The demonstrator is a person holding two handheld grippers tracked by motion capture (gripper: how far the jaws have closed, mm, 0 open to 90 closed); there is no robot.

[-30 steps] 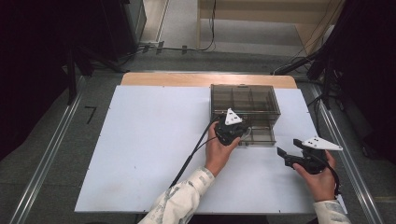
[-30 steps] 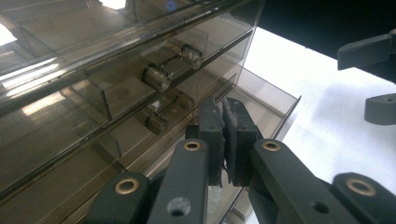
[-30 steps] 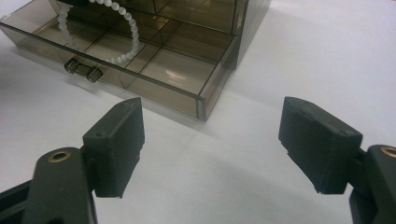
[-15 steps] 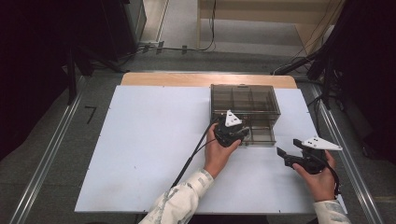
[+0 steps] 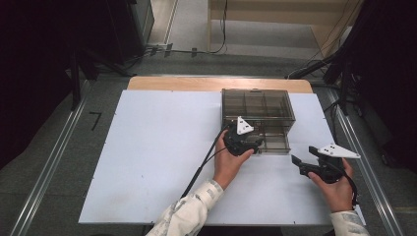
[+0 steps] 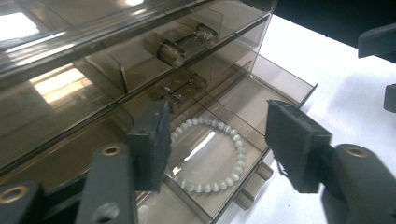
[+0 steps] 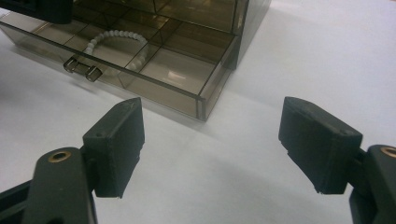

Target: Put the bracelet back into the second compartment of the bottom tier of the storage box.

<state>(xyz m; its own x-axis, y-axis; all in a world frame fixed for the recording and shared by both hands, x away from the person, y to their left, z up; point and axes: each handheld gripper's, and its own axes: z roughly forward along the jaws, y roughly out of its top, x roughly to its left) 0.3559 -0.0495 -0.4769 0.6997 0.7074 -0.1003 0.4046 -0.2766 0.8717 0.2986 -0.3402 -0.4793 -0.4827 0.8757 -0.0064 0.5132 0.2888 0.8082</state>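
Your left gripper (image 6: pixel 212 140) hangs over the pulled-out bottom drawer (image 6: pixel 261 100) of the smoked-plastic organizer (image 5: pixel 258 110), which sits toward two o'clock on the white board (image 5: pixel 147 162). Its jaws have just been opening and now stand apart with nothing pinched; the white bead bracelet (image 6: pixel 208 156) lies flat on the drawer floor between and below them, in the compartment just behind the drawer's metal handle (image 7: pixel 81 69). The release looks done, so lift straight up before you swing away, so that a pad does not catch a bead or the drawer's front wall. Check that the bracelet lies wholly inside its divider, with no bead riding on the partition, since that could jam the drawer on its way in. To close it, push squarely on the handle rather than a corner, so the drawer runs straight under the tier above. Your right gripper (image 7: pixel 210 149) waits at about four o'clock of the organizer, well apart from it, jaws spread and empty, resting low over the board; it could steady the organizer's side wall during the push. No brand, label or legible writing appears on the organizer, bracelet or board.
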